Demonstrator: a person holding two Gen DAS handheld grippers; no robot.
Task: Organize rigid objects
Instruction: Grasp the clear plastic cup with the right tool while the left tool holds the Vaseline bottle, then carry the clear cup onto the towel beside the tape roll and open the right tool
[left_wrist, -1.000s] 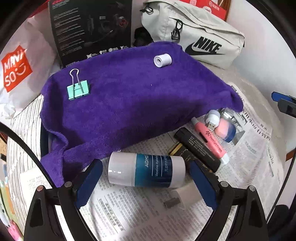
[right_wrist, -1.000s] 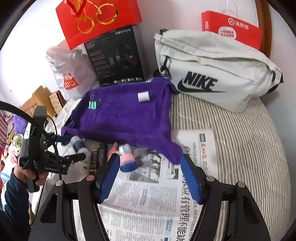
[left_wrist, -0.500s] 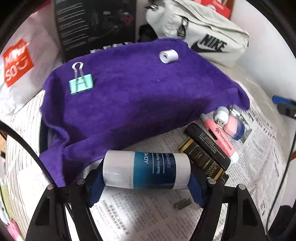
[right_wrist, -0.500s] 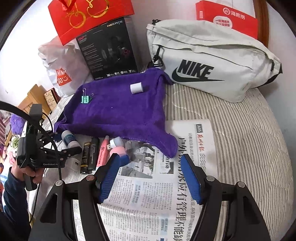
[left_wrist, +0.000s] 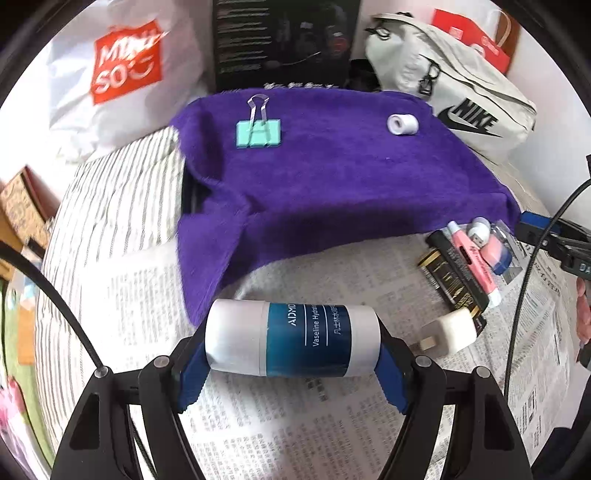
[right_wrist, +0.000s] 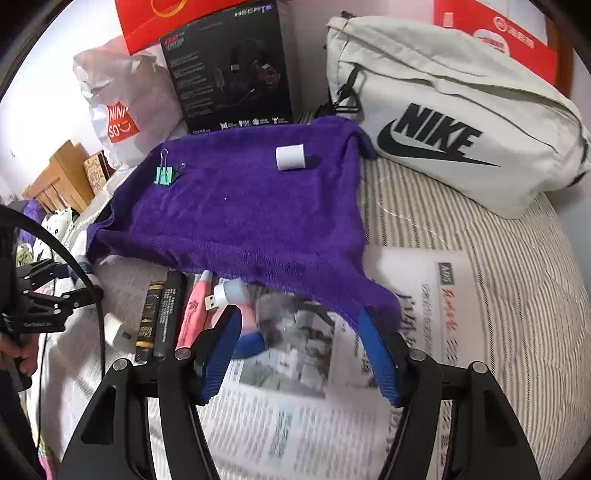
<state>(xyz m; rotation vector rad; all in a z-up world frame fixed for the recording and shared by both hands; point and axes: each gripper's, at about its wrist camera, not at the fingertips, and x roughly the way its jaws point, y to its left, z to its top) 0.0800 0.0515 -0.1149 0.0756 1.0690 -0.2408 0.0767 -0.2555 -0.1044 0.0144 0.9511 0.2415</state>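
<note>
My left gripper (left_wrist: 291, 360) is shut on a white and blue Vaseline bottle (left_wrist: 291, 338), held sideways above the newspaper. A purple towel (left_wrist: 332, 184) carries a green binder clip (left_wrist: 258, 133) and a small white roll (left_wrist: 402, 124). By the towel's right edge lie a black and gold tube (left_wrist: 452, 278), a pink marker (left_wrist: 472, 258), a white USB stick (left_wrist: 478, 230), a pink and blue eraser (left_wrist: 498, 253) and a white charger plug (left_wrist: 447, 332). My right gripper (right_wrist: 301, 350) is open, its left finger beside the pink and blue eraser (right_wrist: 249, 341).
A grey Nike bag (right_wrist: 461, 122), a black headset box (right_wrist: 229, 70), a white Miniso bag (left_wrist: 122, 74) and red bags (right_wrist: 495, 33) stand behind the towel. Newspaper (right_wrist: 314, 424) covers the striped bedding (right_wrist: 498, 258).
My left gripper closed on the Vaseline bottle and lifted it, swinging left. My right gripper moved forward toward the eraser and the towel's near edge.
</note>
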